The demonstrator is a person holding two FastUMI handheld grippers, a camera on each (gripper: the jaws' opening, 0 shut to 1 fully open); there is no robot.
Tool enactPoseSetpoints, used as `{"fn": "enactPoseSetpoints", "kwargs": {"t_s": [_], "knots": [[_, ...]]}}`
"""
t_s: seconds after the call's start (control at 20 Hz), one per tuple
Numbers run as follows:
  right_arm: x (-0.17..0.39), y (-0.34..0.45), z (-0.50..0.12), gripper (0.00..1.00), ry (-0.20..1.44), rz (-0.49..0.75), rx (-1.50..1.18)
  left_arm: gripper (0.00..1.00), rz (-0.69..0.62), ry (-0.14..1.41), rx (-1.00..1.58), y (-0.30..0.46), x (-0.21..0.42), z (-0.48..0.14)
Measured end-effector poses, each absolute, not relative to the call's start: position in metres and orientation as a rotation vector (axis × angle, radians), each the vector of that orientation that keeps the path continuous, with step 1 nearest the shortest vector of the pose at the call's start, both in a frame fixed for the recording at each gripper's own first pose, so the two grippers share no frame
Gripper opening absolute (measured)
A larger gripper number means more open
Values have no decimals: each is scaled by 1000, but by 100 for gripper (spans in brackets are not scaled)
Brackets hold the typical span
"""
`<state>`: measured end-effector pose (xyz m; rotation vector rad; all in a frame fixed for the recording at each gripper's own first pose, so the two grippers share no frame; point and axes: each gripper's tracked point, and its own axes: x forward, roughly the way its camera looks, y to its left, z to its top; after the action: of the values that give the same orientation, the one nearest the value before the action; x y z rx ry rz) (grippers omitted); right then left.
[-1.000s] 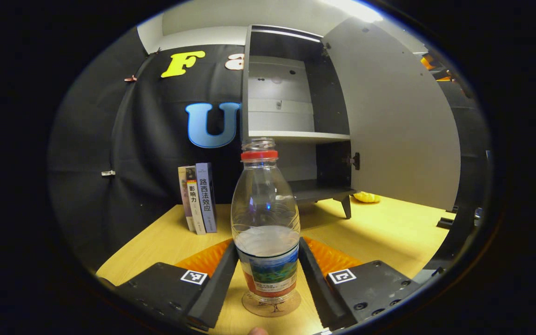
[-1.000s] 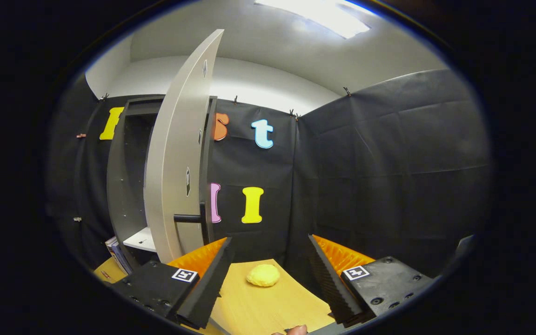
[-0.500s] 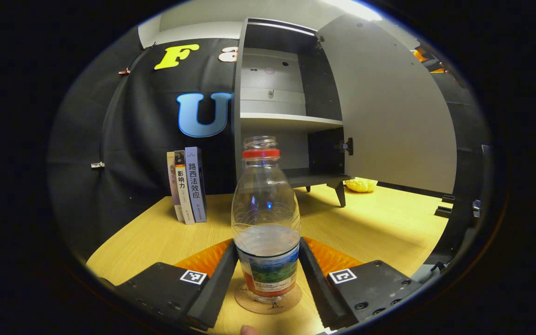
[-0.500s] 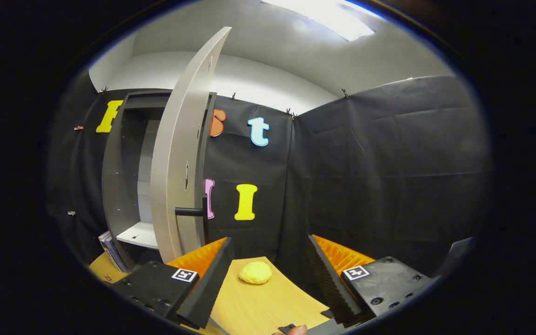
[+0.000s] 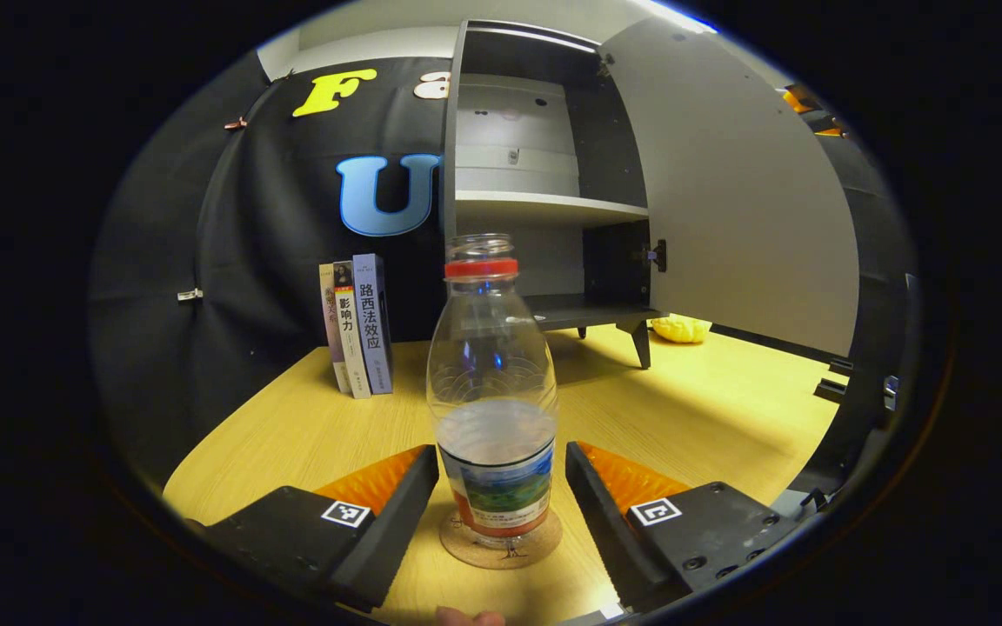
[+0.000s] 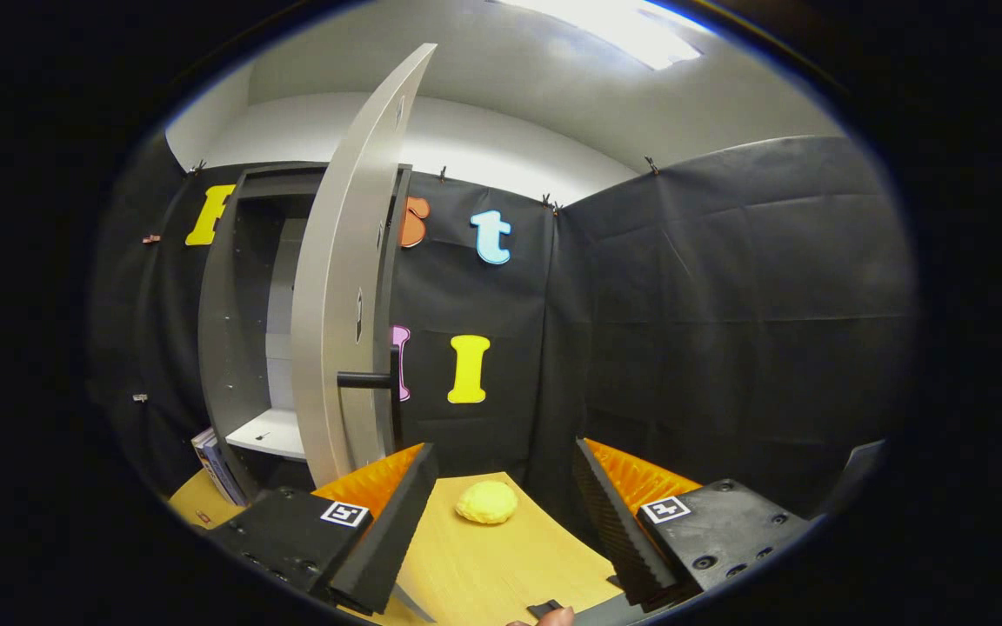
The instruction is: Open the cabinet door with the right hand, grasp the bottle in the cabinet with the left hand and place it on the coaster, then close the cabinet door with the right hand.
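placement is judged done: the water bottle [image 5: 492, 382] is stood on the cork coaster [image 5: 501, 549], freed between the parted left gripper [image 5: 501, 496] jaws. the cabinet door [image 6: 344, 287] remains to be shut by the right gripper [image 6: 501, 513], whose jaws are held wide.

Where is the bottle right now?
In the left gripper view, the bottle stands upright on the coaster, between the open left tool, in front of the open cabinet.

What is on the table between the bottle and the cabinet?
Nothing. In the left gripper view, bare wooden table runs from the bottle, standing on its coaster, back to the open cabinet. The books stand off to the side.
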<state>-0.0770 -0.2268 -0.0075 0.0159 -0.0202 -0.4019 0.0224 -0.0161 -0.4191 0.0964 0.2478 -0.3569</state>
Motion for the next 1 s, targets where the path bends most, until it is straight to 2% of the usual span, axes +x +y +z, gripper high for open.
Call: {"fn": "enactPoseSetpoints", "kwargs": {"t_s": [0.2,0.35,0.7,1.0], "knots": [[-75,-226,-7,96,-18,-378,26,93,-326,265,76,-10,-1,-410],[-73,-226,-8,96,-17,-354,53,93,-288,230,52,-4,-17,-370],[-68,-229,-5,95,-46,-320,48,94,-278,95,-54,-16,-15,-201],[-68,-229,-5,95,-35,-321,51,94,-189,45,-70,-2,4,-82]]}}
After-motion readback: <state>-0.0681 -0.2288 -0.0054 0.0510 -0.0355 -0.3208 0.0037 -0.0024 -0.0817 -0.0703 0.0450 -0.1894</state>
